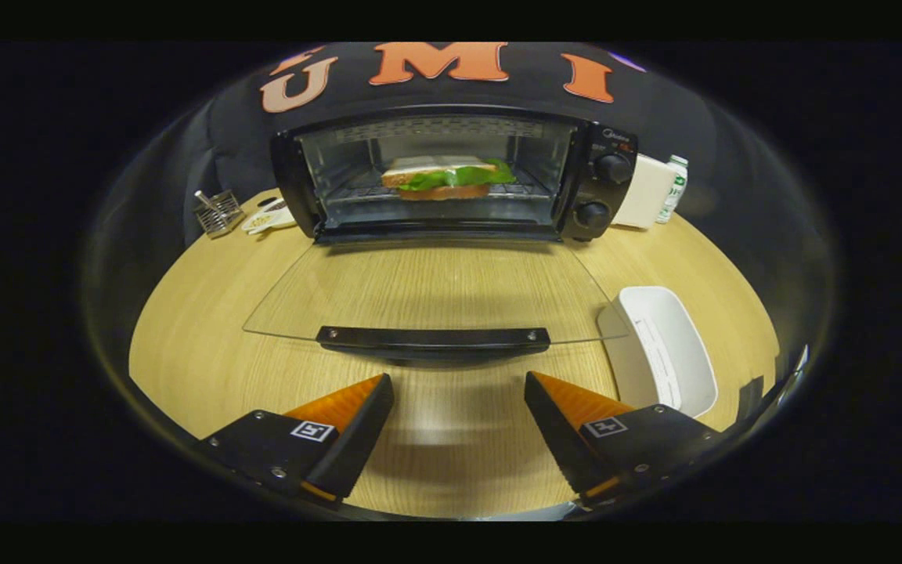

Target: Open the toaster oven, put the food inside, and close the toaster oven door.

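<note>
Right now the gripper [459,399] hangs low over the table [185,329] with its fingers spread wide apart and nothing between them. Just ahead of the fingertips, and centred on the gap, lies the handle [434,338] of the oven door [435,286], a dark bar running crosswise, square to the line of the fingers. The glass door is folded all the way down, flat above the tabletop, hinged at its far edge to the oven [451,172]. Beyond it, on the rack inside, sits the sandwich [449,177], bread with green leaves showing, so I would judge the food already placed and only the closing left. That move looks to turn on the handle: it is straight ahead and close, so the fingers would need to get under or around the bar and swing it up and away. Off to the right of the door rests a white tray [666,352], clear of the swing.
</note>
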Tool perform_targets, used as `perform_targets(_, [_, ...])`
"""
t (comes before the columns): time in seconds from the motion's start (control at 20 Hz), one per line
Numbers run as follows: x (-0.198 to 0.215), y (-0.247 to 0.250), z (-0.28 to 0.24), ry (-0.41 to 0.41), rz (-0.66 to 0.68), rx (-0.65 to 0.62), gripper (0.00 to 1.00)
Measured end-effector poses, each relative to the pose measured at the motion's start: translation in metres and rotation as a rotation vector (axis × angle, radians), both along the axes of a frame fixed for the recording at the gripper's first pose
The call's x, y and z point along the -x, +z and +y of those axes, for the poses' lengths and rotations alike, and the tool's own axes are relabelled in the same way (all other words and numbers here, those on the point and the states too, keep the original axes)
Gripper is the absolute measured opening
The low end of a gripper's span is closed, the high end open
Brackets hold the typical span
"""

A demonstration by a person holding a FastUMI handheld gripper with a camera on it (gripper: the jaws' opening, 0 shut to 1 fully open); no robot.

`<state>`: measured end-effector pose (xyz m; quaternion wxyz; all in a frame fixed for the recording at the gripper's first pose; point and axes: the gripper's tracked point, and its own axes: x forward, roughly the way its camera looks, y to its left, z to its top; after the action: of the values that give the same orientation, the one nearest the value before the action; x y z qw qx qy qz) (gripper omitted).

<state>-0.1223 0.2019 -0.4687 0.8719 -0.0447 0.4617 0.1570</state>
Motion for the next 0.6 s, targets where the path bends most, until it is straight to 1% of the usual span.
perform_targets(0.35, [-0.011, -0.008, 0.004, 0.008, 0.013, -0.001, 0.99])
perform_targets(0.6, [-0.014, 0.01, 0.006, -0.001, -0.007, -0.046, 1.0])
